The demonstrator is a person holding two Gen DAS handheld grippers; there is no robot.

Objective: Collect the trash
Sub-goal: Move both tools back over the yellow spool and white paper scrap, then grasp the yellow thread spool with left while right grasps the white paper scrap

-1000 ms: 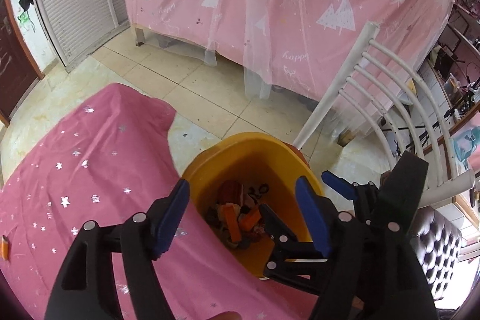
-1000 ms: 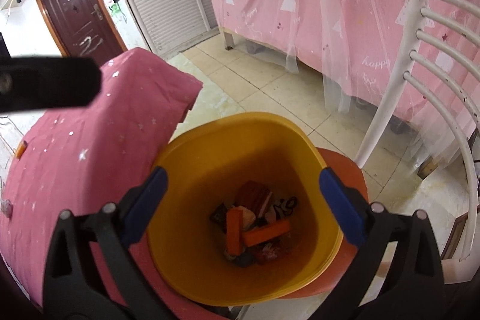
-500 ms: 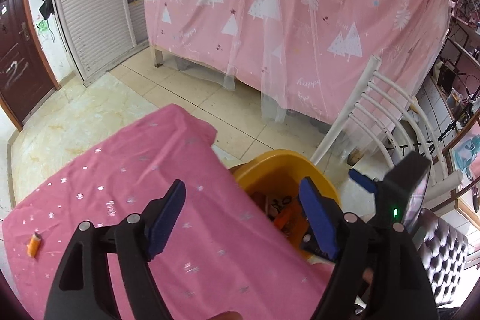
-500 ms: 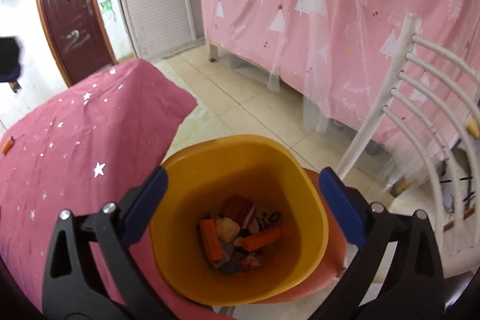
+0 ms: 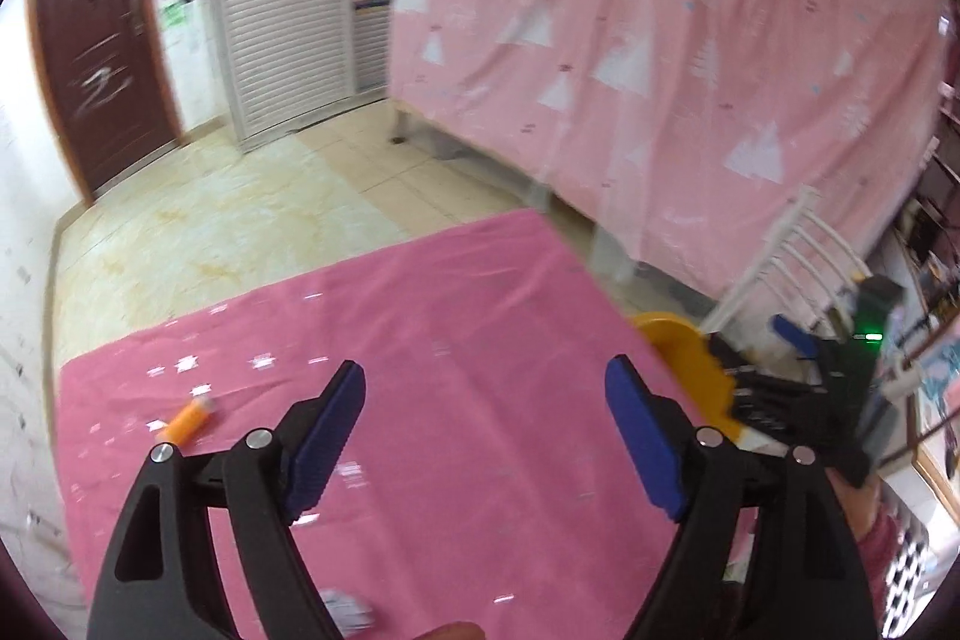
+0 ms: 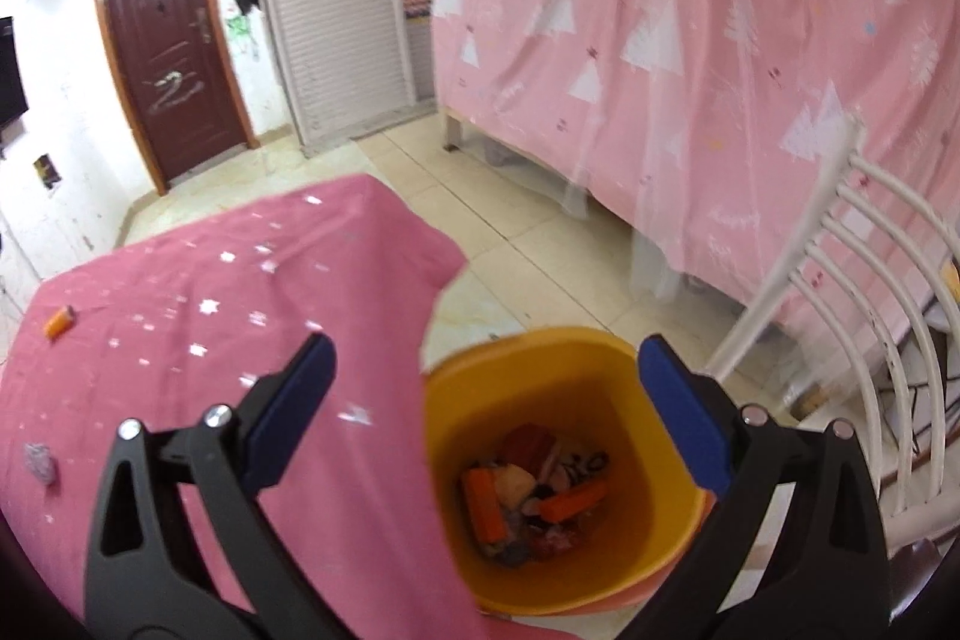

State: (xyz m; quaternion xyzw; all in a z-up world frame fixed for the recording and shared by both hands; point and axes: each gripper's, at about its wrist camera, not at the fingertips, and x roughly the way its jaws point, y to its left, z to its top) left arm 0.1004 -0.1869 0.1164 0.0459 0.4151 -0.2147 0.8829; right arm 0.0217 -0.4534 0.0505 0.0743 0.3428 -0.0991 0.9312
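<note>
A yellow bin point(image 6: 540, 364) holding several scraps of trash stands beside the pink star-print tablecloth point(image 6: 180, 328); only its rim point(image 5: 684, 346) shows in the left wrist view. My left gripper point(image 5: 486, 388) is open and empty above the cloth point(image 5: 468, 316). My right gripper point(image 6: 480, 370) is open and empty over the bin's near left edge; it also shows at the right of the left wrist view point(image 5: 798, 376). An orange piece of trash point(image 5: 189, 418) lies on the cloth at the left point(image 6: 59, 322). A crumpled silvery scrap point(image 6: 39, 463) lies near the front left edge point(image 5: 351, 607).
A white slatted chair point(image 6: 870, 280) stands right of the bin. A pink tree-print curtain point(image 6: 690, 40) hangs behind over tiled floor point(image 6: 510, 232). A dark red door point(image 6: 168, 40) and white louvred doors point(image 6: 342, 10) are at the back left.
Both grippers have swung left, away from the bin and over the cloth. The left view now shows the orange piece and little of the bin. Both stay open.
</note>
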